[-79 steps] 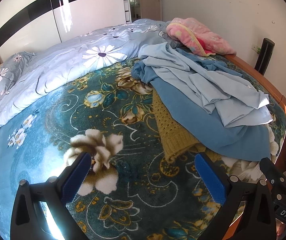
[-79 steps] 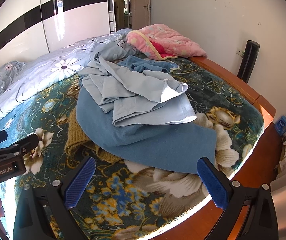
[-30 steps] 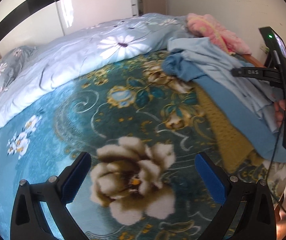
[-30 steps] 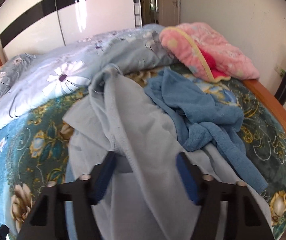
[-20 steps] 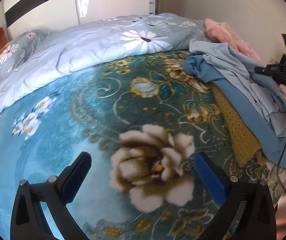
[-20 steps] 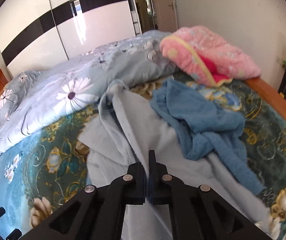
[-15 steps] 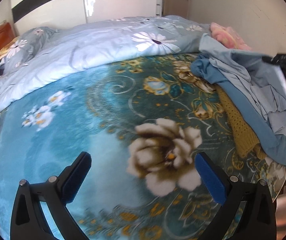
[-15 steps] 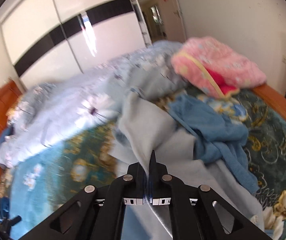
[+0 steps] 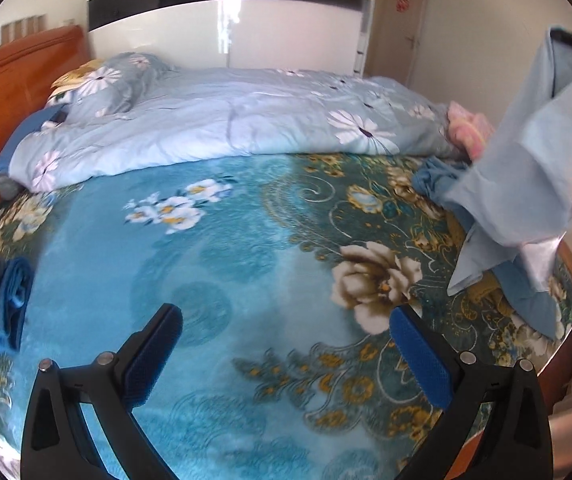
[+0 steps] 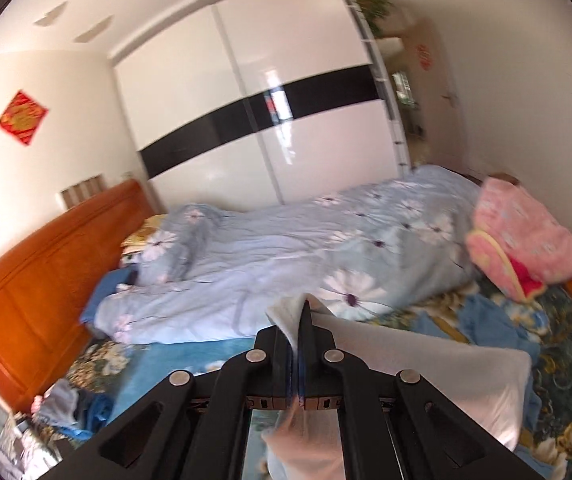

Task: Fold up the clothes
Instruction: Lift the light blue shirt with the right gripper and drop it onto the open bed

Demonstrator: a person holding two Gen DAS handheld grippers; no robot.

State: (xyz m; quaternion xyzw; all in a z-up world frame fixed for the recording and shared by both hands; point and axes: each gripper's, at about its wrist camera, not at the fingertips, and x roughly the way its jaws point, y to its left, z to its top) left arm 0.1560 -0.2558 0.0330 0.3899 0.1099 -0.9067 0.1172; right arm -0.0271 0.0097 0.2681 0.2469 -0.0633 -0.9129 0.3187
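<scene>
My right tongs [image 10: 300, 320] are clamped tight on an edge of the light blue garment [image 9: 526, 160], the cloth pinched between the pads and spilling out on both sides of them. From the left wrist view I see that garment hanging in the air at the right side of the bed [image 9: 246, 272], its lower folds trailing down onto the pile of clothes [image 9: 526, 304] that lies on the floral blanket near the bed's edge. My left tongs [image 9: 286, 354] stand wide apart with nothing between them, over a bare stretch of the blanket, well apart from the garment. A pale flowered duvet [image 10: 286, 264] lies bunched along the far side, with a pink blanket [image 10: 526, 236] at its end.
</scene>
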